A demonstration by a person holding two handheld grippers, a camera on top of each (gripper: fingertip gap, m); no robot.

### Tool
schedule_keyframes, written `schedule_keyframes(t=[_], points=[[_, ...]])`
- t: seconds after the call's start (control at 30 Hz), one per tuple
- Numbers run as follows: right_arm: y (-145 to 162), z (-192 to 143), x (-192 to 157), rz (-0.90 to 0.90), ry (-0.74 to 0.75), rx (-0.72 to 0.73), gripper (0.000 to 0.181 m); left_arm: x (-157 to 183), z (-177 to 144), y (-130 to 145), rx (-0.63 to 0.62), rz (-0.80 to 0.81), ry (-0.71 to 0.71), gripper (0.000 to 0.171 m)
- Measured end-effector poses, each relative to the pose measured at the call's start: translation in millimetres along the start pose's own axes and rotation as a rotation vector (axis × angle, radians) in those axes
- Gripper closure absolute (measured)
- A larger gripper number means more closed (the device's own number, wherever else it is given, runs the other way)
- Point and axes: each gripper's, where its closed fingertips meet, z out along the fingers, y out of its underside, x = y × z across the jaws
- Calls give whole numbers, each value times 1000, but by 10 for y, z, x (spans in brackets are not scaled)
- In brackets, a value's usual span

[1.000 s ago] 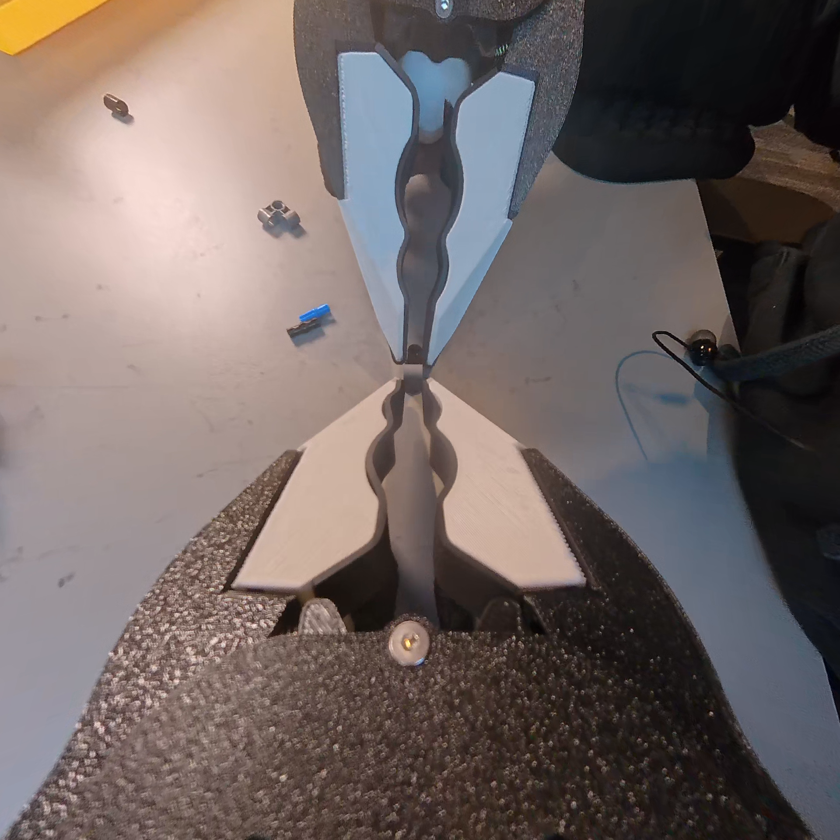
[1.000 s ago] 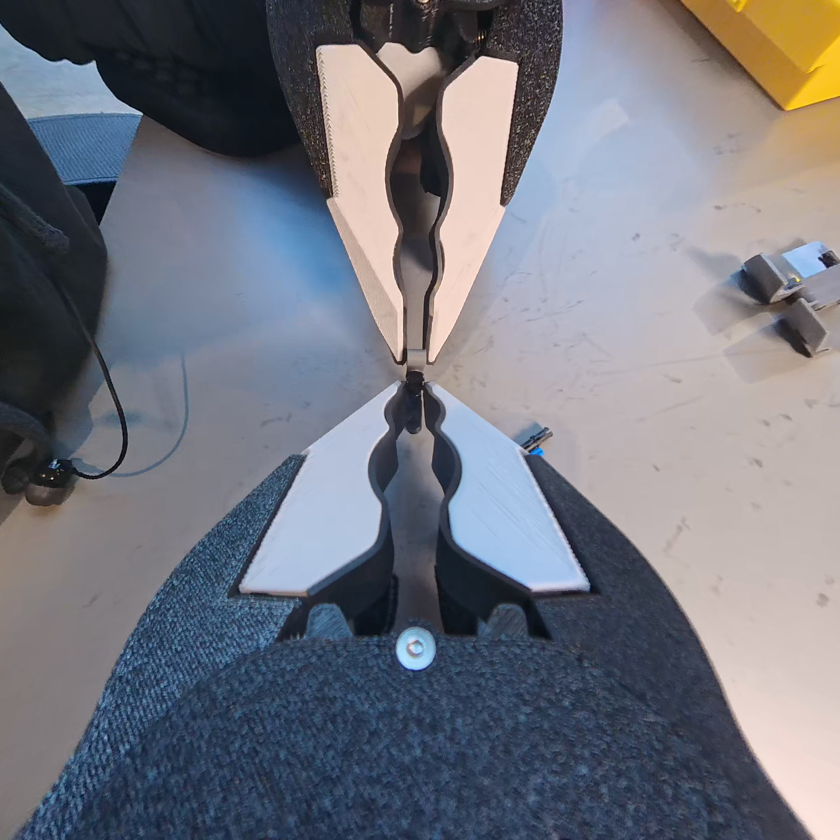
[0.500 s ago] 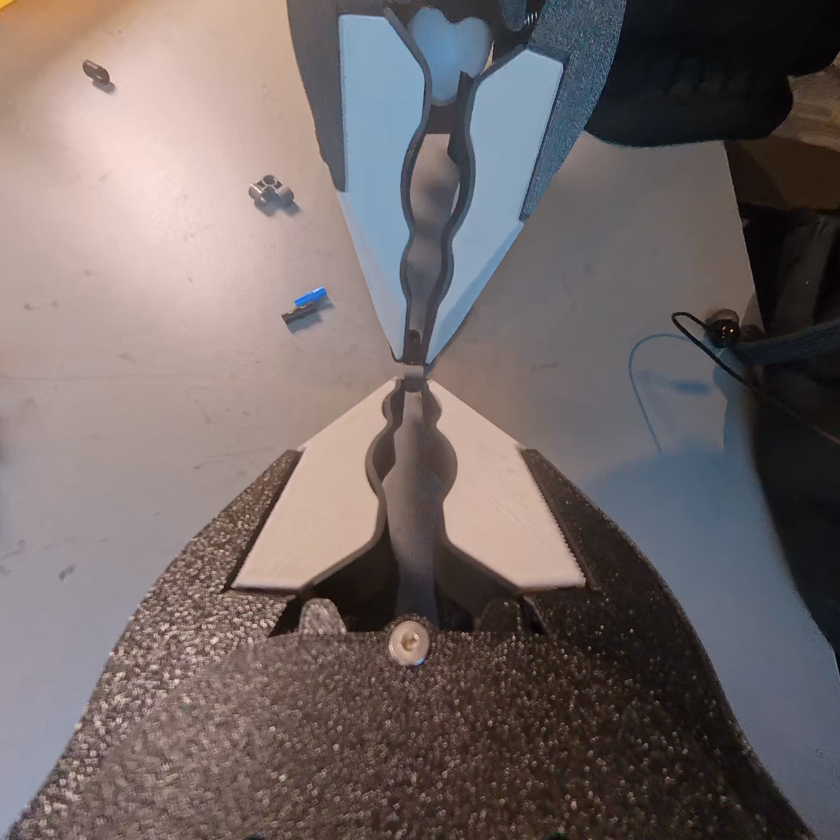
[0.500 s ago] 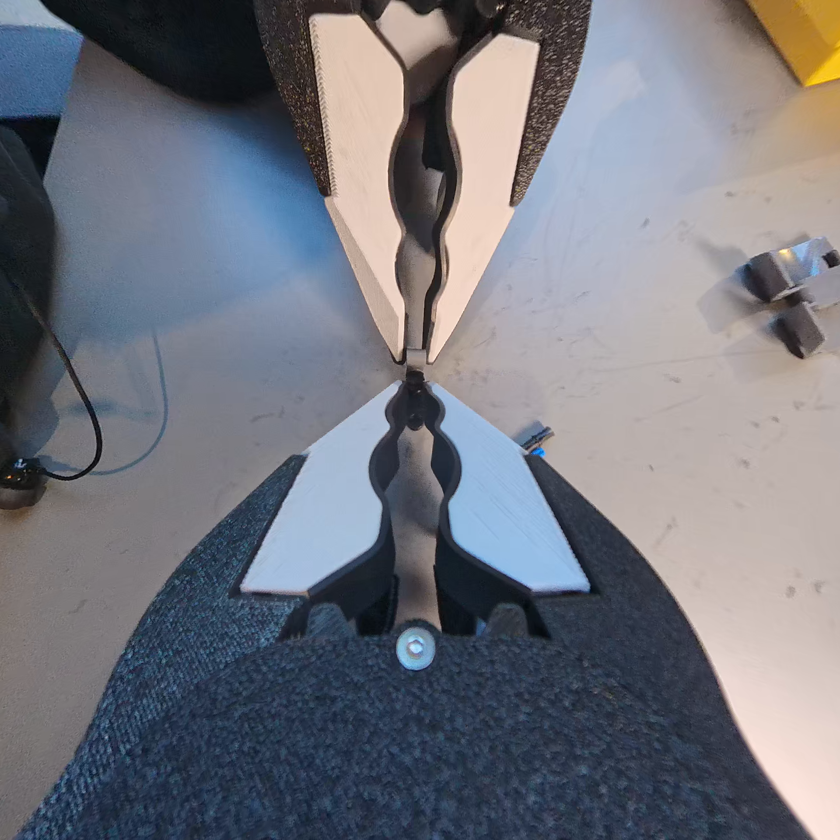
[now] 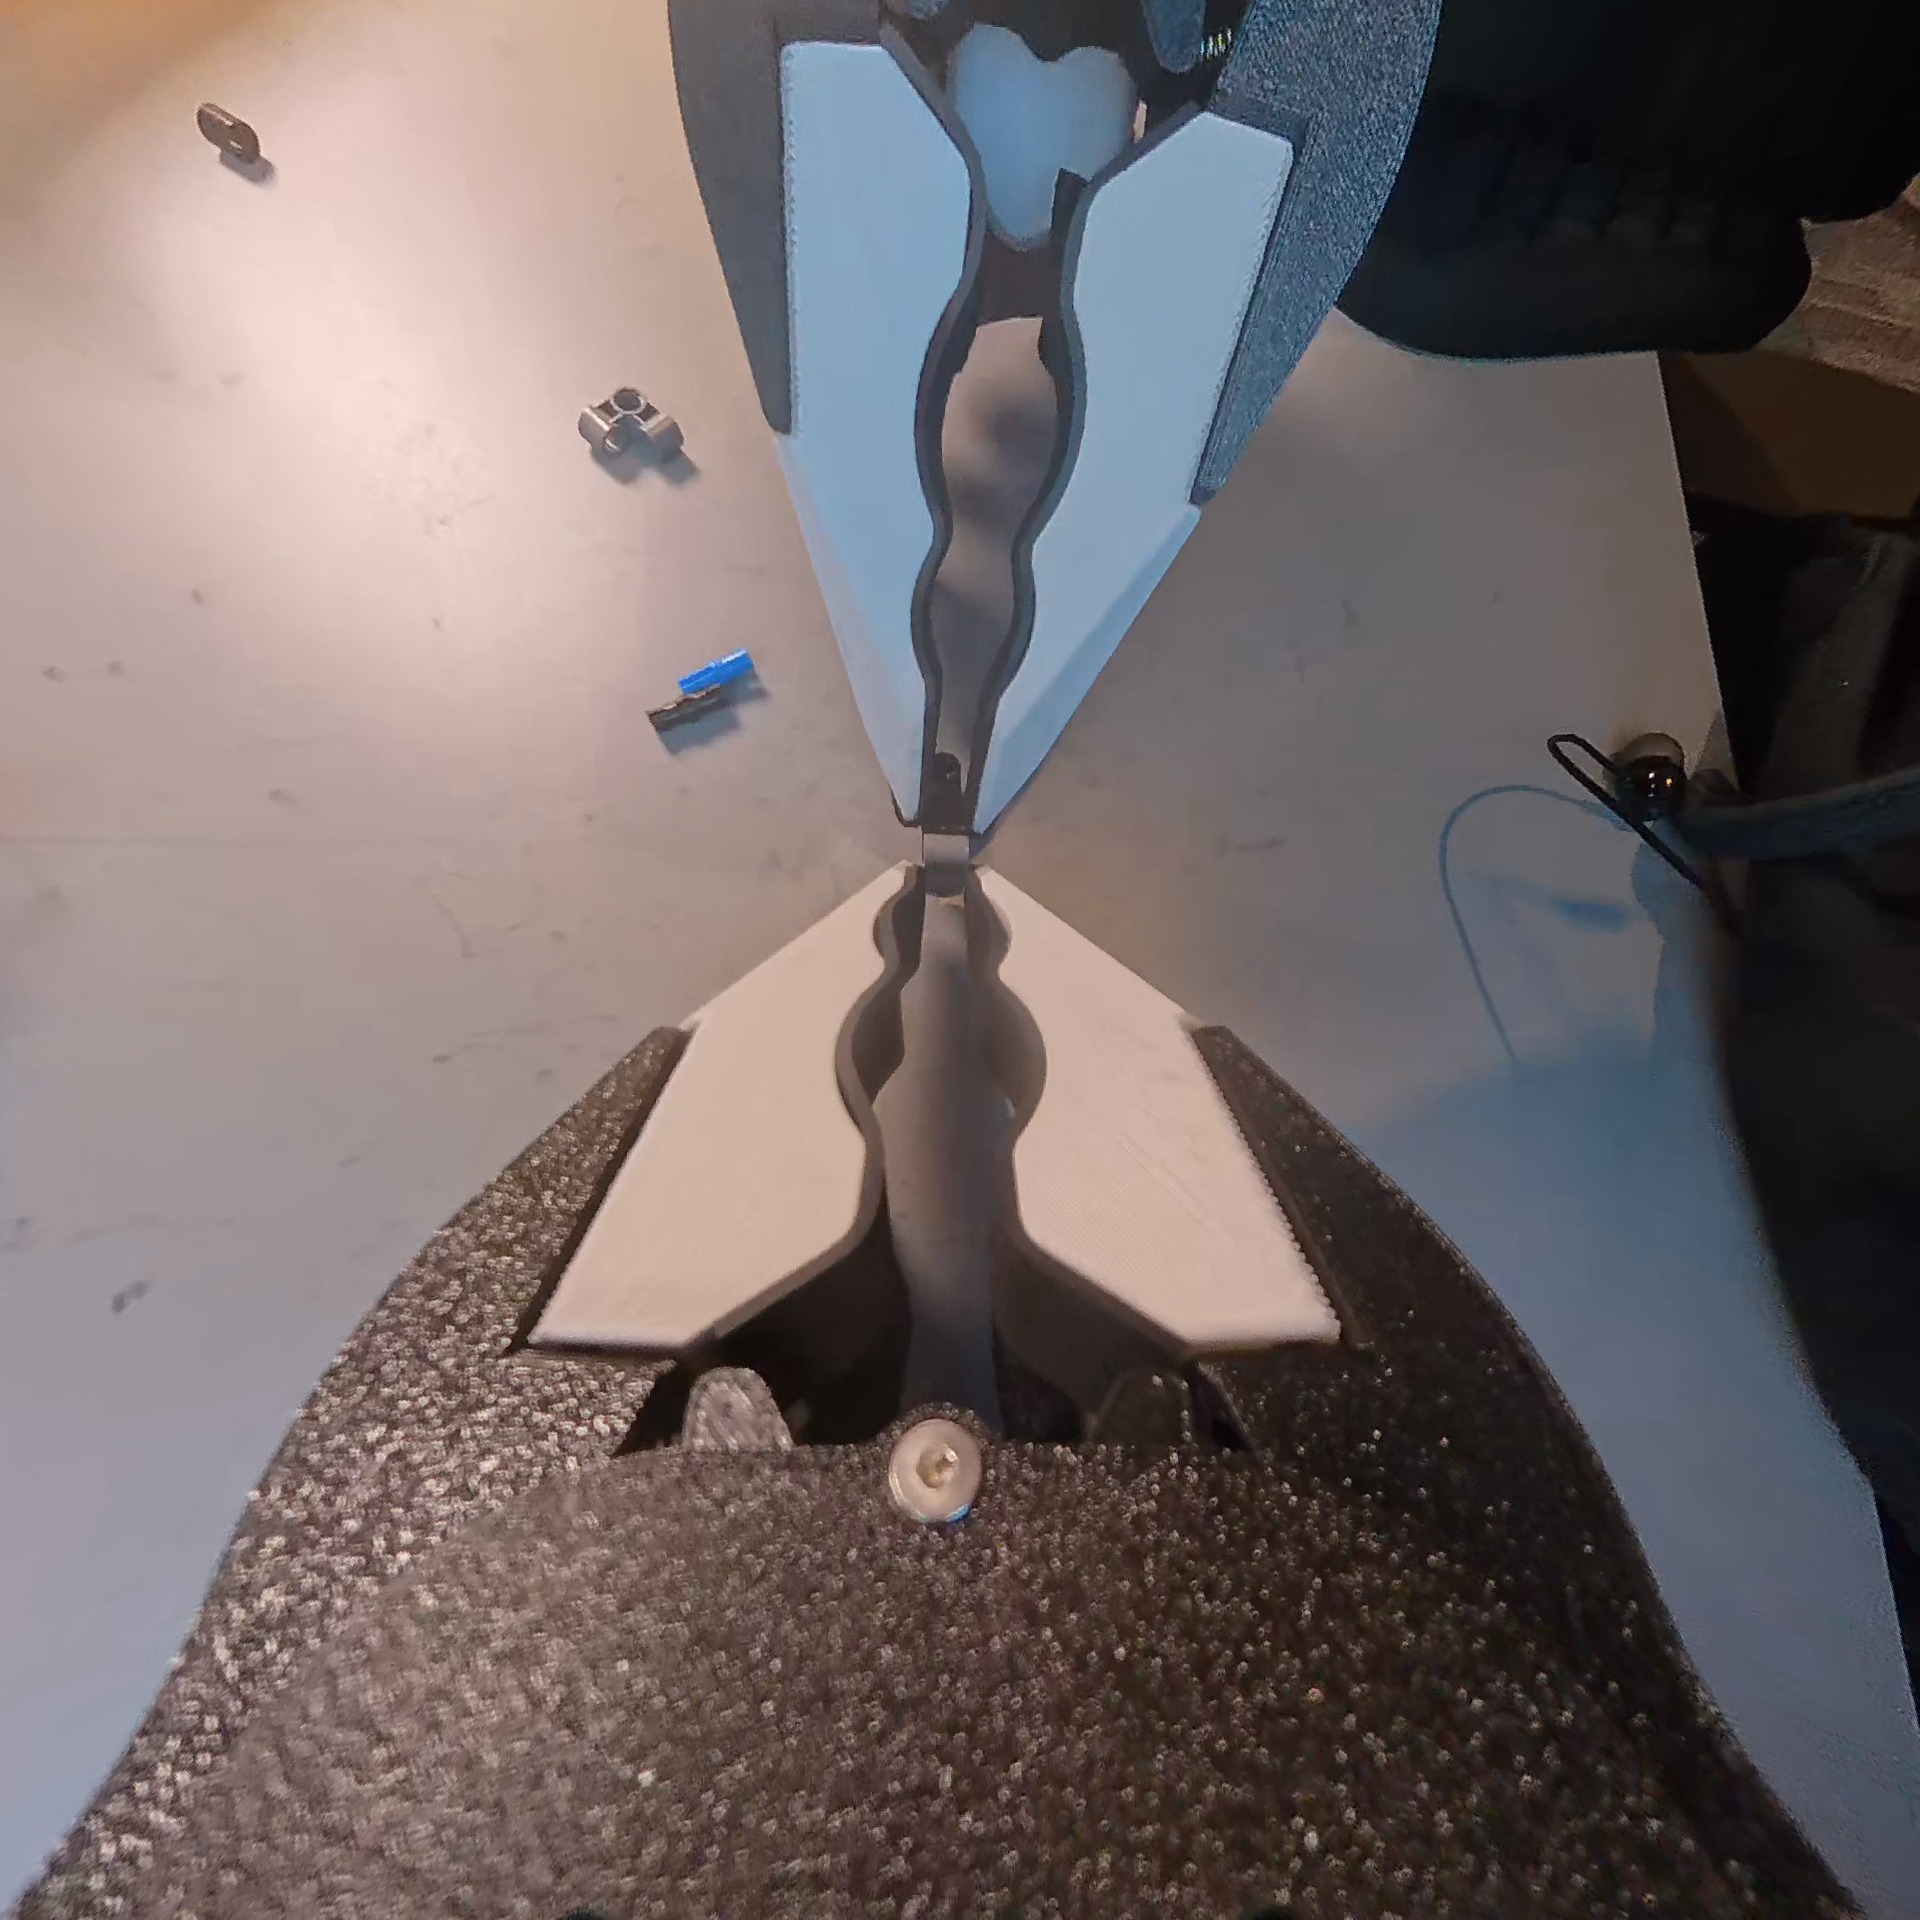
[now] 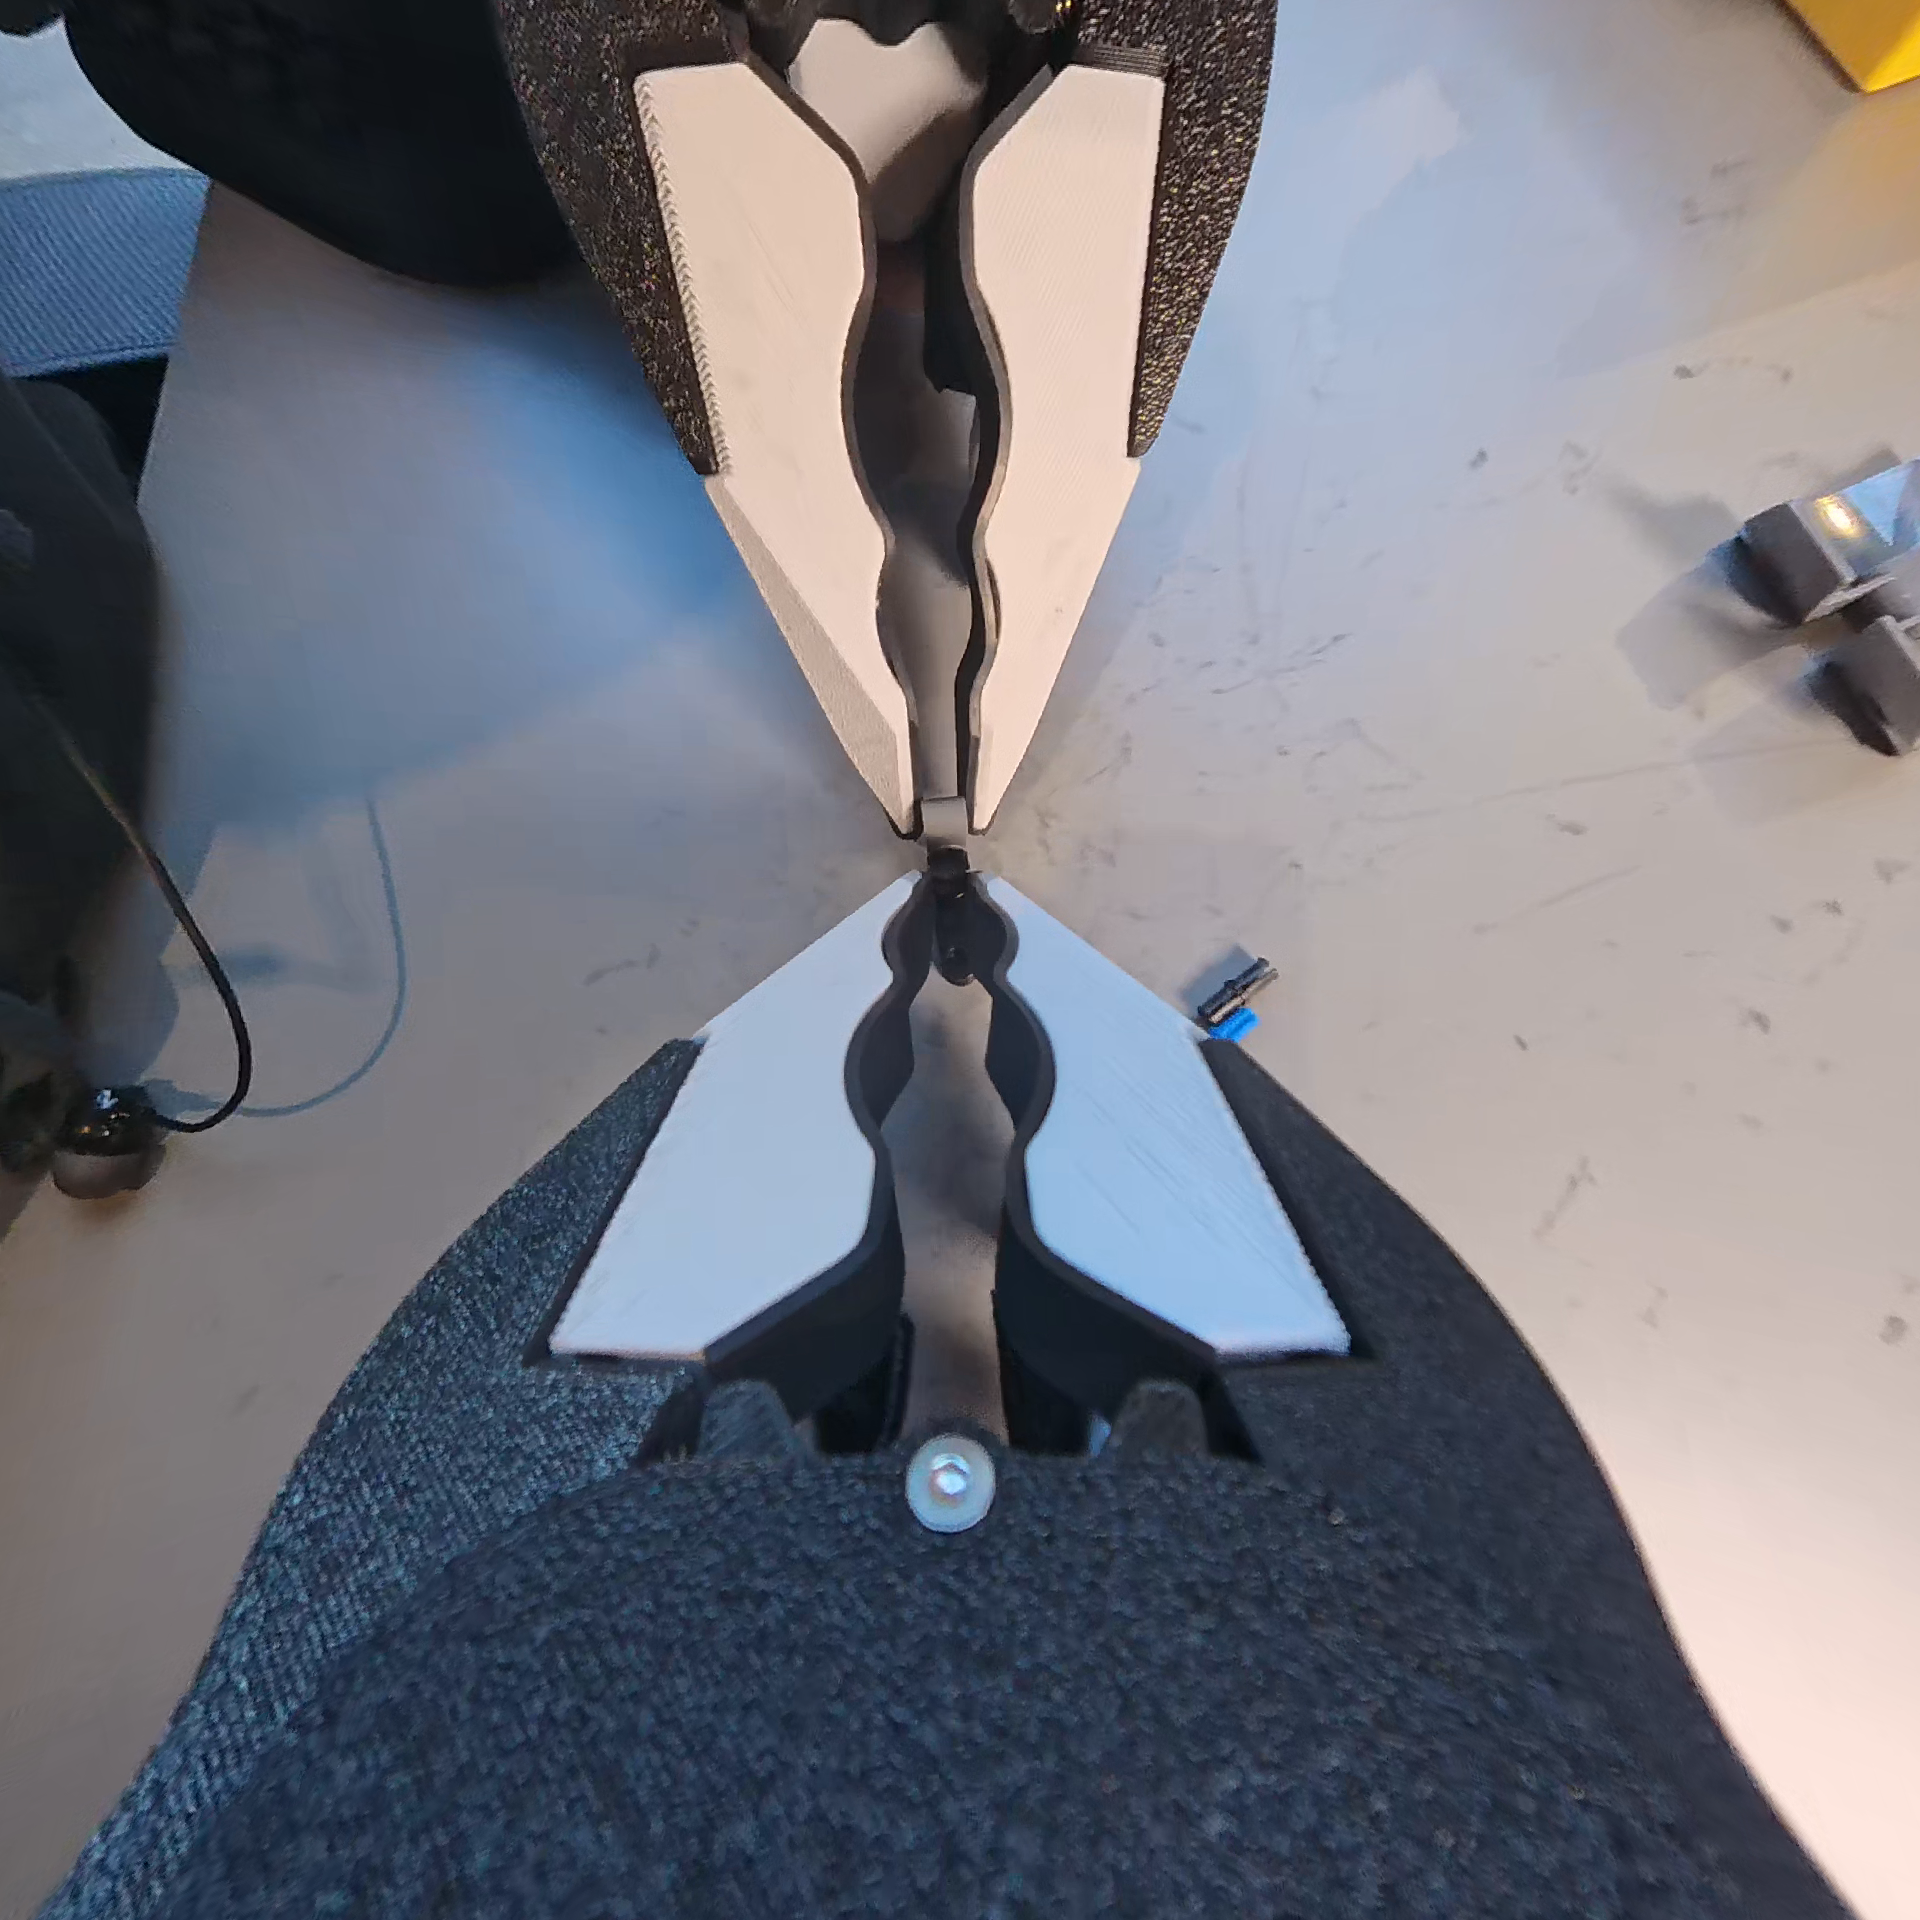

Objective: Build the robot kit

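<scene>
A: State the condition of the left gripper (image 5: 943,883).

B: Its tips are pressed on a small grey part (image 5: 943,847), held just above the table (image 5: 312,935). The gap between the fingers farther back is wider than at the tips.

A: And the right gripper (image 6: 948,904)?

B: It faces the left gripper tip to tip. Its tips are pinched on a small black piece (image 6: 951,920), which meets the grey part end on. Whether the two pieces are joined or only touching cannot be told.

A: List the loose items relative to the grey part.

B: In the left wrist view: a blue-and-black pin (image 5: 704,686) lies near it on the table, to the left and slightly beyond. A dark grey connector (image 5: 628,424) lies farther off in the same direction, and a small dark link (image 5: 231,130) farther still, well apart. A black cord (image 5: 1621,800) with a bead lies to the right, at the table edge.

A: Anything more in the right wrist view?

B: A grey bracket (image 6: 1839,582) lies on the table, well apart to the right.
</scene>
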Motion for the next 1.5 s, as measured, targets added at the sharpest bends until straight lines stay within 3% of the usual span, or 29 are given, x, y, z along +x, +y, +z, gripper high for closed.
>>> schedule_keyframes(t=[0.17,0.3,0.47,0.7,1.0,1.5], points=[[-21,-39,-25,-106,6,41,158,-13,-58,-57,64,-92,53,165],[-184,-146,14,-277,116,150,153,10,-239,-237,219,-308,226,165],[-428,-290,-30,-435,213,272,154,53,-410,-394,357,-529,452,165],[-499,-356,-83,-472,219,313,165,137,-463,-474,405,-609,580,165],[-500,-350,-23,-381,209,309,166,69,-453,-503,436,-598,525,160],[-463,-295,27,-427,282,284,166,-1,-407,-463,409,-537,409,164]])
